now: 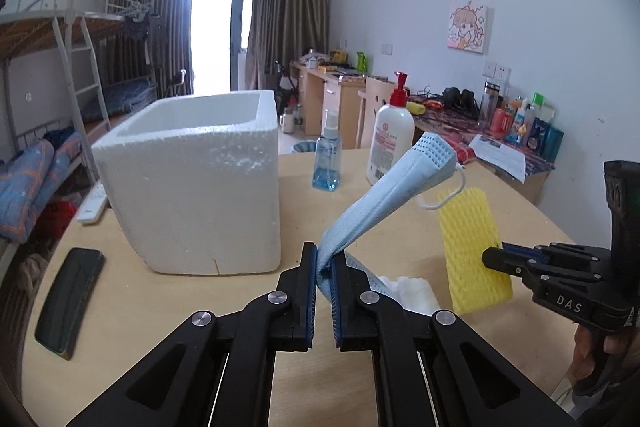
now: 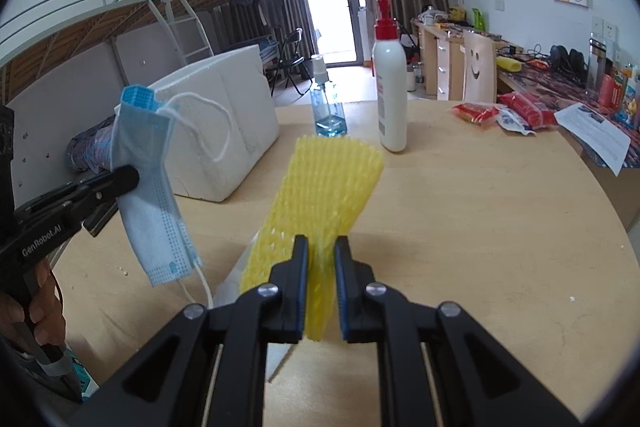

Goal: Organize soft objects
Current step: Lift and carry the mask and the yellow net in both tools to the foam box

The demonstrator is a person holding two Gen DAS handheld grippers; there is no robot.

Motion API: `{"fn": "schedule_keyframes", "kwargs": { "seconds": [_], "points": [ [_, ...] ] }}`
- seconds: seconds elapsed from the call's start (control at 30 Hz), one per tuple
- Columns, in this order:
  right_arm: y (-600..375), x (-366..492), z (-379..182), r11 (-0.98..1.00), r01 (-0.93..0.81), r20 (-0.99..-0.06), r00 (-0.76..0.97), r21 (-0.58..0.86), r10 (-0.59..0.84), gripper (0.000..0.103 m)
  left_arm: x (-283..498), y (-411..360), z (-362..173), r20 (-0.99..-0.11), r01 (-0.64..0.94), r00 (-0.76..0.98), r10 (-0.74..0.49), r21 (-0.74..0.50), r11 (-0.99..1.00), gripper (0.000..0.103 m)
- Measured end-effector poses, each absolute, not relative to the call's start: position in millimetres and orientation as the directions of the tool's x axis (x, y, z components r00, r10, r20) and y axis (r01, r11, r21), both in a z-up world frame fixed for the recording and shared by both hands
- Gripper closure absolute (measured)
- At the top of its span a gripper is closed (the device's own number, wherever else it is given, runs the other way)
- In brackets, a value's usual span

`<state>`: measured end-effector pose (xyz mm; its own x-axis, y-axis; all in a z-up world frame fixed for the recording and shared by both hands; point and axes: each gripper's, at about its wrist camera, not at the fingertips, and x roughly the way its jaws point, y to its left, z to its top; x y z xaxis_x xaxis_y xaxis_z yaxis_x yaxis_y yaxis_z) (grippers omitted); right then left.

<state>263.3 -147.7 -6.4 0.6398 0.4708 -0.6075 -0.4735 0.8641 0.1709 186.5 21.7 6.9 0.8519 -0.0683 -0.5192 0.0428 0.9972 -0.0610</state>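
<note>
- L gripper (image 1: 324, 261): jaws nipped tight on the mask (image 1: 384, 195), held near one end; rest of it sticks up and away over the table (image 1: 200, 307), ear loop dangling.
- R gripper (image 2: 321, 247): jaws clamped on the net (image 2: 328, 183), a yellow foam mesh sleeve, gripped at its near end; the far end fans out ahead, off the table.
- Both items are in the air, just apart, w/ the box (image 1: 192, 179) to the left of them. It's white foam w/ an open top, prob. the drop spot.
- Handling, mask: v. light, limp, folds on itself. Won't slip from the pads, but the loop can snag on the box rim. Grip on the fabric body is better than on the loop.
- Handling, net: light, springy, squashes flat between the pads and holds some shape. Not fragile. An end grip lets it swing; a mid grip would be steadier.
- More white foam bits (image 1: 412, 289) lie on the table under the grippers, likely next.
- Bottles (image 2: 390, 87) stand behind, clear of the path.
</note>
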Motion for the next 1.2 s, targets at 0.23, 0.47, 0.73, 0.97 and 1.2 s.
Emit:
{"fn": "schedule_keyframes", "kwargs": {
  "seconds": [0.23, 0.47, 0.73, 0.97, 1.2],
  "points": [
    [-151.5, 253.9, 2.2, 0.858, -0.486, -0.580, 0.656, 0.165, 0.483, 0.087, 174.8, 19.2, 11.0, -0.510, 0.040, 0.858, -0.056, -0.041, 0.998, 0.096],
    [-153.5, 236.8, 12.2, 0.850, -0.507, -0.551, 0.672, 0.143, 0.494, 0.087, 155.8, 15.5, 20.2, -0.484, 0.032, 0.874, -0.041, -0.027, 0.999, 0.096],
    [-156.6, 209.8, 27.5, 0.841, -0.527, -0.498, 0.700, 0.122, 0.512, 0.087, 121.7, 14.9, 33.8, -0.431, 0.009, 0.902, -0.012, -0.010, 1.000, 0.096],
    [-150.1, 182.9, 35.8, 0.819, -0.564, -0.457, 0.705, 0.102, 0.543, 0.087, 84.8, 23.7, 40.3, -0.390, -0.055, 0.919, 0.052, 0.004, 0.998, 0.096],
    [-132.8, 165.6, 39.9, 0.785, -0.614, -0.430, 0.690, 0.079, 0.582, 0.087, 59.0, 35.0, 43.1, -0.370, -0.137, 0.919, 0.133, 0.017, 0.990, 0.096]
  ]
}}
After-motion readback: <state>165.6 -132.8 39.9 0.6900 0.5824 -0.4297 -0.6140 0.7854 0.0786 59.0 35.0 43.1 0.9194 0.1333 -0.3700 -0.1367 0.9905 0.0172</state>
